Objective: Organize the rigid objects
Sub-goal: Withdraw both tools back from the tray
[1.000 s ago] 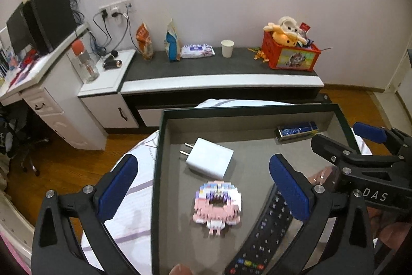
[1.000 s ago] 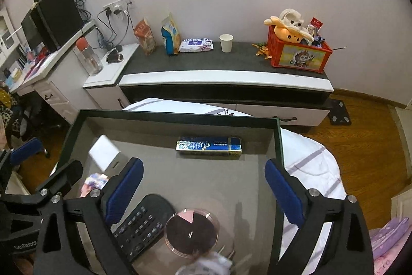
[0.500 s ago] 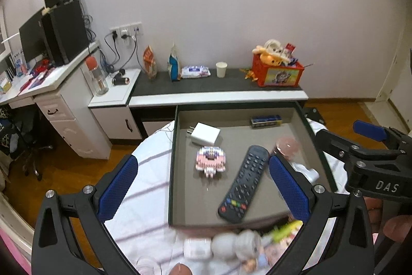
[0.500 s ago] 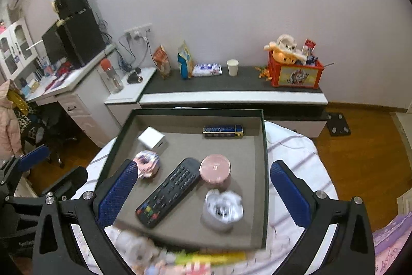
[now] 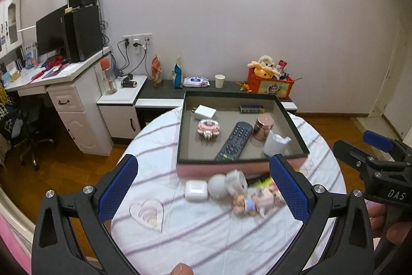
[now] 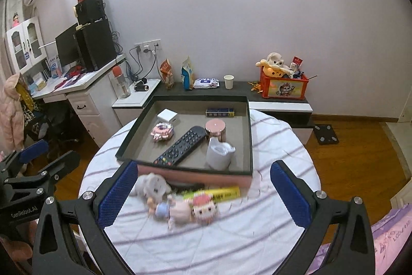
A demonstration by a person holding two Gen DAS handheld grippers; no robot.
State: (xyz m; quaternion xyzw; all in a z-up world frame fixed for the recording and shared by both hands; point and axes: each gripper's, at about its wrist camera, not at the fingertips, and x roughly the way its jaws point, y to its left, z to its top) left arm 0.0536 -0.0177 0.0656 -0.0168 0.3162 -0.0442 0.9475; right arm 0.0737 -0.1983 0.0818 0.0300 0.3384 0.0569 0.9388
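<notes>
Several small hard items wait in front of the tray

Six things already lie in the dark-rimmed tray (image 5: pixel 293 120): a white charger plug (image 5: pixel 204 111), a pink-and-white brick figure (image 5: pixel 208 128), a black remote control (image 5: pixel 234 141), a rose-gold lidded jar (image 6: pixel 215 130), a white cup-like container (image 6: pixel 219 152) and a small blue box (image 6: pixel 220 112) by the far wall. On the striped tablecloth (image 5: pixel 206 236), just beside the tray's near wall, a cluster waits: a white earbud case (image 5: pixel 196 190), a pale ball-shaped object (image 5: pixel 217 186), small dolls (image 6: pixel 180 208), blurred here, a yellow packet (image 6: pixel 221 193) and, nearer the left gripper, a clear heart-shaped dish (image 5: pixel 147 212).

Both claws are spread wide and hold nothing. The left gripper (image 5: pixel 203 187) hangs above the cluster; the right gripper (image 6: pixel 203 192) frames the dolls and packet from the other side.

The earbud case probably handles as light, stiff and smooth, so it could squirt out of the pads; gripping across its flat long sides looks safest. The heart dish appears thin and brittle, and lies flat, so it would need lifting by an edge. The dolls look light but uneven; the torso gives the firmest hold.
</notes>
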